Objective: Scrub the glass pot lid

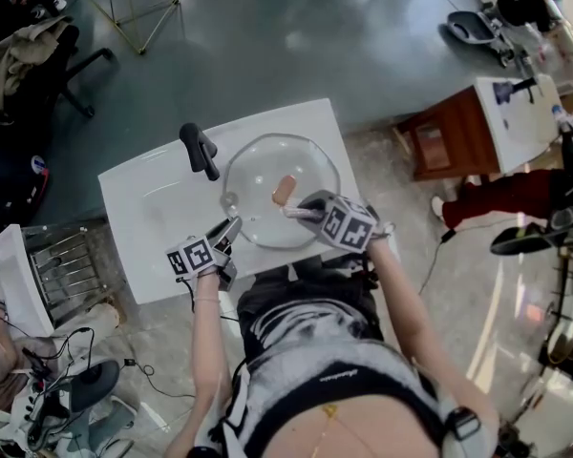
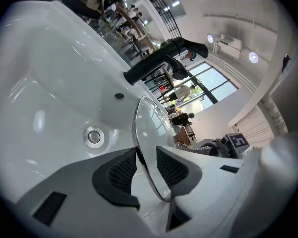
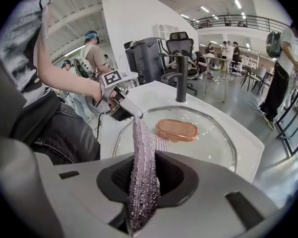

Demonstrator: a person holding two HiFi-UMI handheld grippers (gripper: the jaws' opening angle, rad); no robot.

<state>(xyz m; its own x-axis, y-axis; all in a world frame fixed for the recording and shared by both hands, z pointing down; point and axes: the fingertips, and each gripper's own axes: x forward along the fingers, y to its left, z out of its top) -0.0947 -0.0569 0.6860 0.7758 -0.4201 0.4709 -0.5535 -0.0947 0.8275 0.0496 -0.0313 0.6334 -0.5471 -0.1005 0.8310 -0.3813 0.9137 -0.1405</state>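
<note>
The round glass pot lid [image 1: 296, 165] with a copper handle [image 1: 284, 190] lies over the basin of a white sink [image 1: 148, 203]. My left gripper [image 1: 231, 229] is shut on the lid's near-left rim. In the left gripper view the lid [image 2: 150, 125] shows edge on between the two pads, with the gripper [image 2: 146, 165] clamped on it. My right gripper [image 1: 301, 208] hovers over the lid's near side, shut on a glittery purple scrub cloth [image 3: 141, 167]. From the right gripper [image 3: 144, 175] the cloth sticks out toward the lid [image 3: 211, 145] and its handle [image 3: 177, 130].
A black faucet [image 1: 200, 149] stands at the sink's back left, and the drain [image 2: 94, 136] shows in the basin. A wire rack [image 1: 62, 265] sits left of the sink and a brown cabinet [image 1: 439, 146] right of it. People and office chairs are in the room behind.
</note>
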